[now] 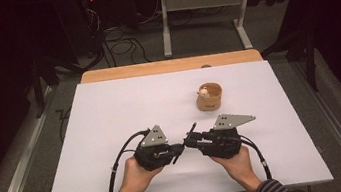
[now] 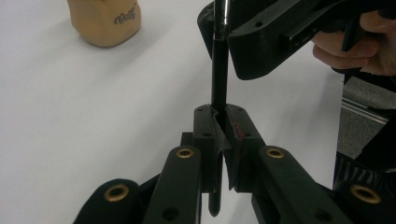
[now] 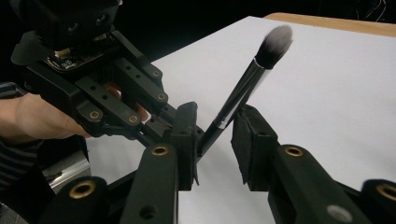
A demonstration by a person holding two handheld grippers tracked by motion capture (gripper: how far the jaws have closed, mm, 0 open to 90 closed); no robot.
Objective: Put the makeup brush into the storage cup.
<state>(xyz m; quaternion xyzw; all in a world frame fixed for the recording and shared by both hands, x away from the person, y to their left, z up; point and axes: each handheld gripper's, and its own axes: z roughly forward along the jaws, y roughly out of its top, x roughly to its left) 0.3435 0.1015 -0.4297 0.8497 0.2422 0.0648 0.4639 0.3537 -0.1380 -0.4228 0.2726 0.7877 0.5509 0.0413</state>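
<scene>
A makeup brush [image 3: 252, 79] with a black handle, a silver ferrule and grey-white bristles stands tilted between the two grippers at the front middle of the table. My left gripper [image 2: 223, 119] is shut on the lower part of the black handle [image 2: 218, 70]. My right gripper [image 3: 217, 126] faces it from the other side. The right gripper's jaws stand on either side of the brush just below the ferrule, with a gap between the brush and one pad. In the high view the left gripper [image 1: 180, 150] and right gripper [image 1: 188, 141] meet tip to tip, and the brush [image 1: 192, 128] pokes up between them.
A tan cup [image 1: 209, 96] with a small pale figure inside stands behind the grippers, right of centre; its printed side shows in the left gripper view [image 2: 105, 21]. The white sheet [image 1: 110, 114] covers the table, with a wooden edge [image 1: 169, 66] at the back. Cables and a metal frame lie on the floor beyond.
</scene>
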